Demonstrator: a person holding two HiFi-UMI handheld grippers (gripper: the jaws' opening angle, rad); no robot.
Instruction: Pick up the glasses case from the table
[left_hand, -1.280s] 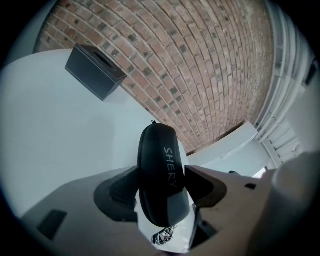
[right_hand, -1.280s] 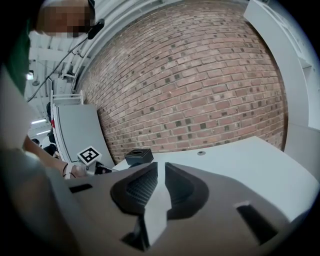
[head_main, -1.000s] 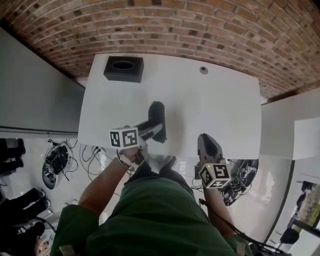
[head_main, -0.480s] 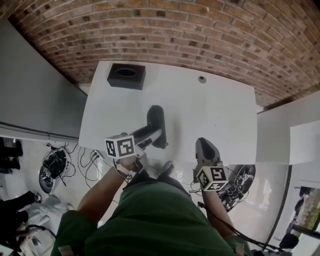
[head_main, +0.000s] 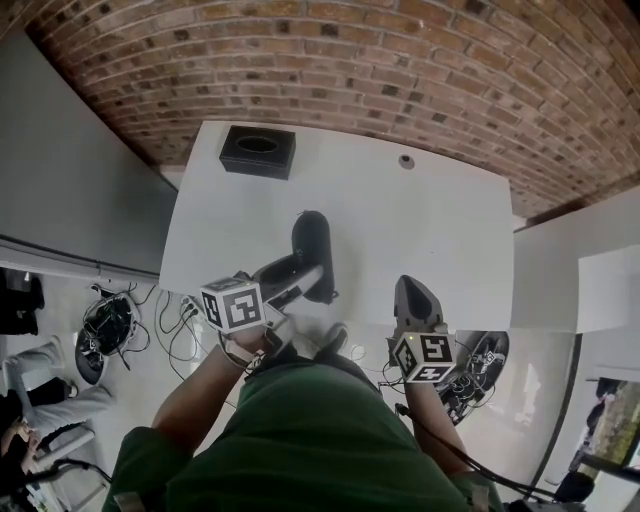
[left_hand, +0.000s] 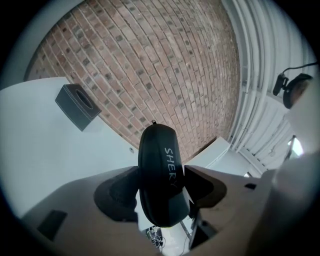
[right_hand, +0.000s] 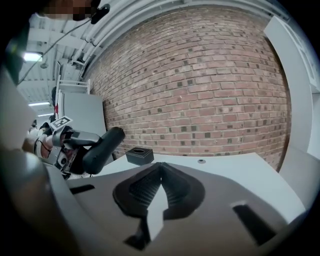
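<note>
The black glasses case hangs above the white table, with my left gripper shut on its near end. In the left gripper view the case stands up between the two pads, pointing at the brick wall. My right gripper hovers over the table's front edge, to the right of the case. Its jaws have just been closing and now meet at the tips with nothing between them. From the right gripper view the case shows at the left, off the table.
A black box with a round opening stands at the table's far left corner. A small round fitting sits near the far edge. Cables lie on the floor at the left. A brick wall runs behind the table.
The left gripper has risen with the case, which now sits higher over the table. The right gripper has stayed about where it was.
</note>
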